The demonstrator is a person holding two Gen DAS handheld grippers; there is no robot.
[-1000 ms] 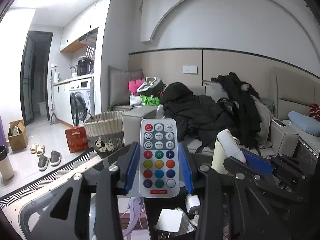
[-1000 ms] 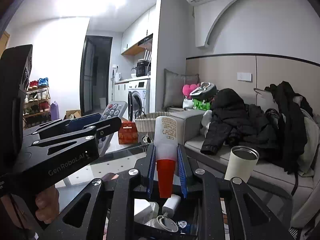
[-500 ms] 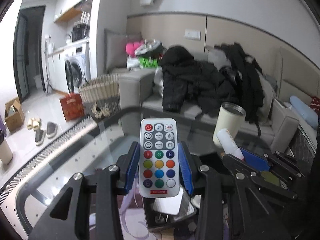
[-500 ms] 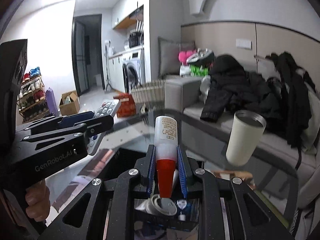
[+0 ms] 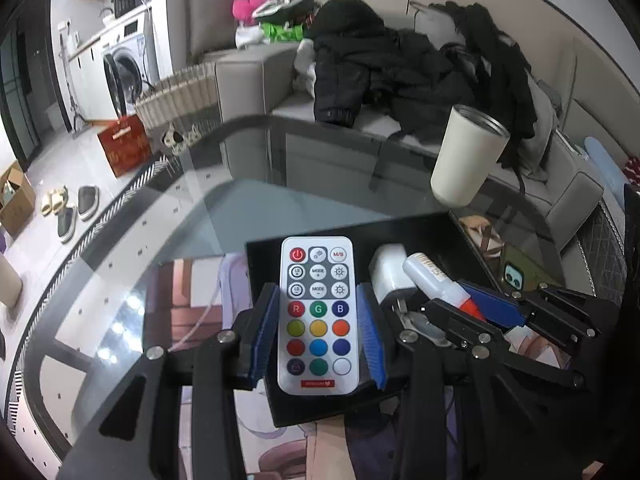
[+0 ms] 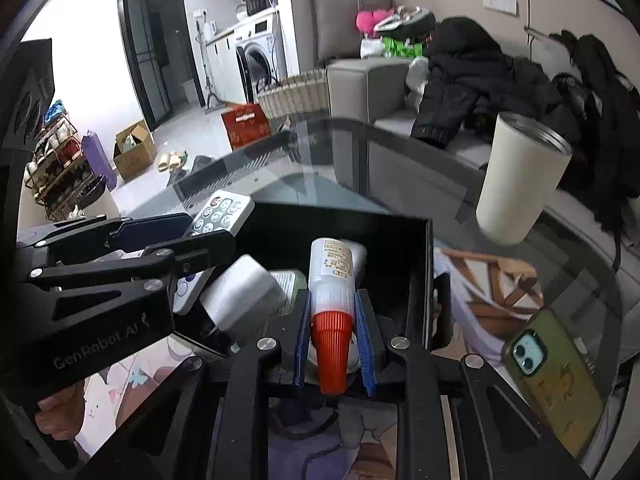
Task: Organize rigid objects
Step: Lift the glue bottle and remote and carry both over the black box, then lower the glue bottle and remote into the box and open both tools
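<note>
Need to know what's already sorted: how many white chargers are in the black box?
1 clearly: a white charger lies in the black box below the bottle held by the right tongs. Other pale items underneath are partly hidden, so more may exist.

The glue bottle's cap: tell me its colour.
Orange-red, ribbed cap on the white glue bottle; clearest in the right wrist view.

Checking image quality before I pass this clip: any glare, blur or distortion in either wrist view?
Left wrist view: strong fisheye bending with dark corners; the glass table mirrors ceiling lights; the remote in the left claw is sharp. Right wrist view: same bending; bright washed-out wall at left; the glue bottle in the right claw is sharp.
</note>
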